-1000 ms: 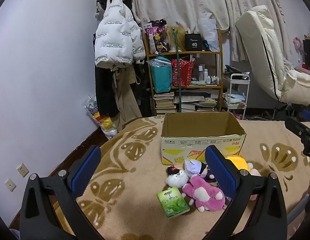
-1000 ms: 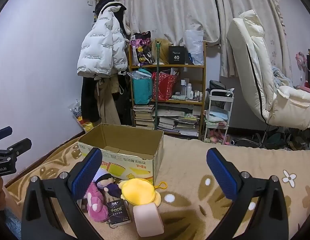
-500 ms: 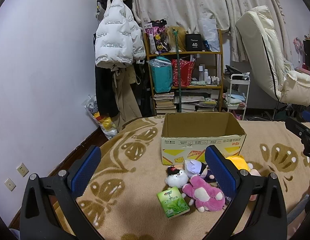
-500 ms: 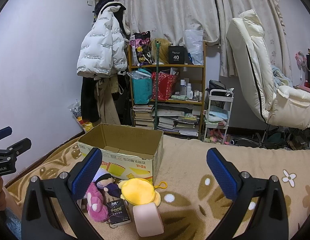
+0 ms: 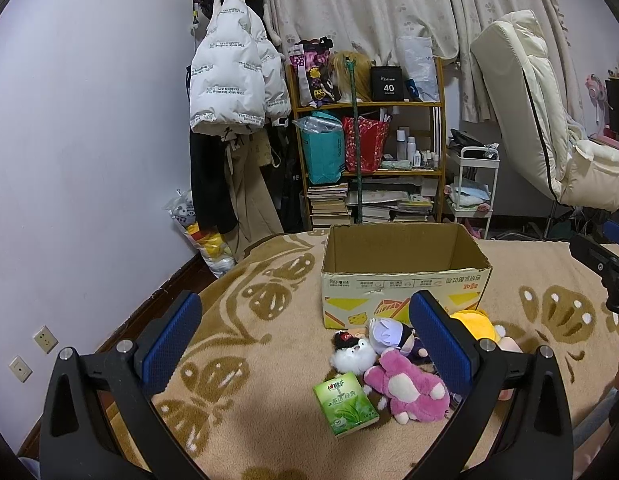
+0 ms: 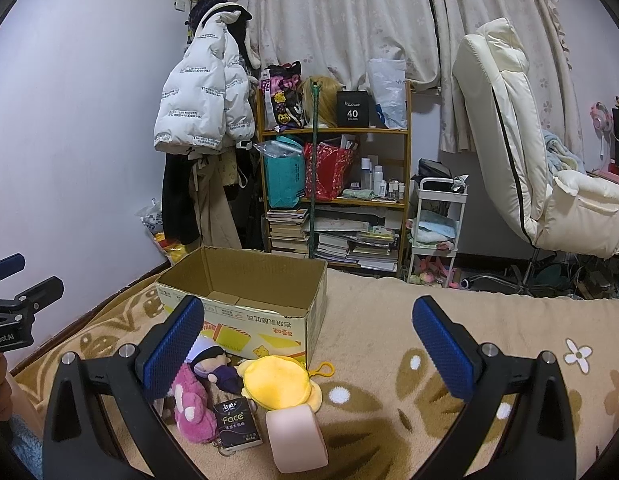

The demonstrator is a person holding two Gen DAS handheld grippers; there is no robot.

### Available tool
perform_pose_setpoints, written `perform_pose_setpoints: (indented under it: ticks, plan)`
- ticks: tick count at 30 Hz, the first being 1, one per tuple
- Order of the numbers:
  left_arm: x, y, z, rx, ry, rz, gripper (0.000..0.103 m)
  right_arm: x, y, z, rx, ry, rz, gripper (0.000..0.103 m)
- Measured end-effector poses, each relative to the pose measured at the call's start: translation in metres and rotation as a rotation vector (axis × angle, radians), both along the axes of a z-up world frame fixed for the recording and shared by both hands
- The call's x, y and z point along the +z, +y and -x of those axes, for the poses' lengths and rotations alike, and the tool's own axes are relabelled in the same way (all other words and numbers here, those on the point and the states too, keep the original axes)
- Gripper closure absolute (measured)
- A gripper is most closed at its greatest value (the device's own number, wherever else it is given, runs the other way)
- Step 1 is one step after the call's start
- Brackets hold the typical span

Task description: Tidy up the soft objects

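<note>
Overhead, both tools gaping, toys crowding cardboard box point(image 5: 405, 276) front wall

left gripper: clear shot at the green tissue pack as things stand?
Probably yes. The left gripper is open and holds nothing, and the green tissue pack lies flat on the blanket just ahead between its fingers. Nothing covers it; the pink plush lies close beside its right edge.

"40" on the black box point(image 6: 352, 109); "face" on the dark tissue pack point(image 6: 237, 424); "robot.ai" on the left gripper point(image 6: 7, 334).
</note>
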State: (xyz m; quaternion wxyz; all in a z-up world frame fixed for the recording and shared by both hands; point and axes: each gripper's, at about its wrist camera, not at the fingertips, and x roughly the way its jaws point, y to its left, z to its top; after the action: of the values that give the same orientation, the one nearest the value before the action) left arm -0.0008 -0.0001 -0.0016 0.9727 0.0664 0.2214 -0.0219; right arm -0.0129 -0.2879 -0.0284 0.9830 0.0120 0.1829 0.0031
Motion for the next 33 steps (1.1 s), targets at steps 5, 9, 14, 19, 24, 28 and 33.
perform_pose_setpoints:
  ticks: [5, 9, 14, 19, 24, 28, 33]
  plan:
    - [0.0003, -0.0009, 0.0008, 0.002, -0.001, -0.001, 0.001, -0.0045, -0.0002, -0.0004, 0.001, -0.005, 0.006, 0.000]
    - [0.0003, -0.0008, 0.0005, 0.001, 0.001, -0.001, 0.001, -0.0044, 0.0022, -0.0004, 0.001, -0.001, 0.004, 0.000]
    - [-0.0003, -0.0004, 0.0000, -0.001, 0.003, 0.000, 0.001, -0.0040, 0.0019, -0.0005, 0.002, -0.003, 0.003, 0.000]
    - [-0.0003, -0.0011, 0.0005, 0.001, 0.004, -0.002, 0.001, -0.0037, 0.0017, -0.0006, 0.002, -0.001, 0.002, 0.000]
    - [-0.0003, -0.0006, -0.0005, 0.000, 0.004, -0.002, 0.001, -0.0044, 0.0021, -0.0008, 0.000, -0.001, 0.006, 0.000]
    - [-0.0016, -0.0006, -0.0005, 0.000, 0.005, -0.001, 0.001, -0.0040, 0.0020, -0.0008, 0.002, -0.001, 0.003, 0.000]
    - [-0.0041, -0.0011, -0.0002, -0.004, 0.007, 0.001, 0.001, -0.0081, 0.0044, 0.0006, 0.003, 0.000, 0.002, 0.000]
